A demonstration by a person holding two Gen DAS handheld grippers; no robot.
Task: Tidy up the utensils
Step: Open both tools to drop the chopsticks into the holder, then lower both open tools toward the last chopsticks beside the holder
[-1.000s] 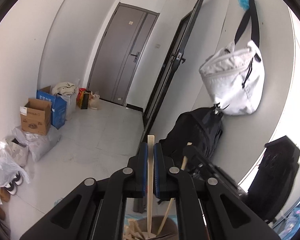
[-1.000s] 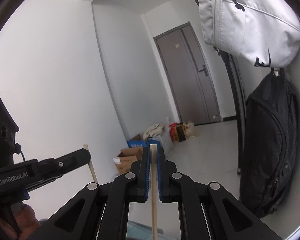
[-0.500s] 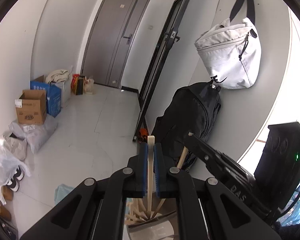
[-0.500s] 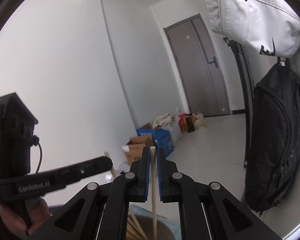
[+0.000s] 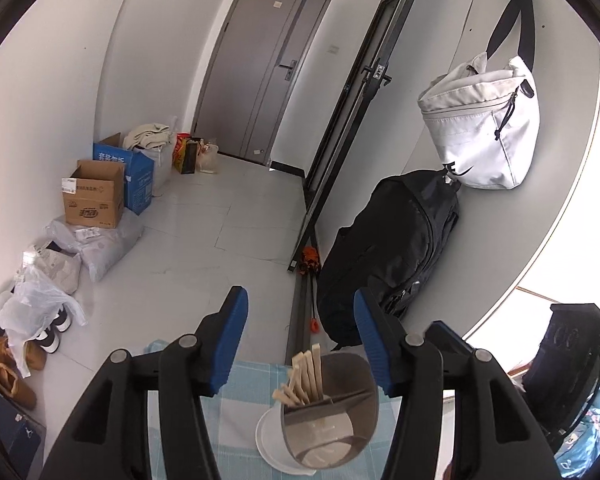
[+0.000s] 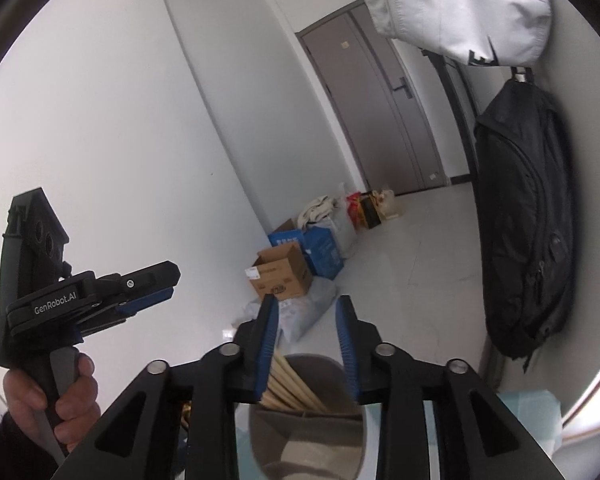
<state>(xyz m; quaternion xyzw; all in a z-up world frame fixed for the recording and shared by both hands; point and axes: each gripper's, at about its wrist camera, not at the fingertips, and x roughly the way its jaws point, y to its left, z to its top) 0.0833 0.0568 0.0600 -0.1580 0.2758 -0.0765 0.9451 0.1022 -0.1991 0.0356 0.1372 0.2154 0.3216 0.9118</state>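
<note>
A grey utensil holder [image 5: 340,396] with an inner divider stands on a white dish [image 5: 268,440] over a blue checked cloth [image 5: 240,396]. Several wooden chopsticks [image 5: 302,374] lean together in its far compartment. Above the holder, my left gripper [image 5: 300,294] has its jaws opening, with nothing between the blue pads. My right gripper [image 6: 307,305] hangs over the same holder [image 6: 308,424], jaws opening, the chopsticks [image 6: 290,384] just below and free of its pads. In the right wrist view the left gripper [image 6: 168,288] is at the left, held by a hand [image 6: 52,396].
A black backpack [image 5: 396,248] and a white bag [image 5: 480,136] hang on the wall to the right. Cardboard boxes [image 5: 94,196], plastic bags and shoes [image 5: 8,364] line the left wall. A grey door [image 5: 268,64] closes the hallway.
Both grippers were shut on one upright chopstick each. Now both jaws have spread and the sticks rest in the holder with the others. Both views tilted down toward the holder.
</note>
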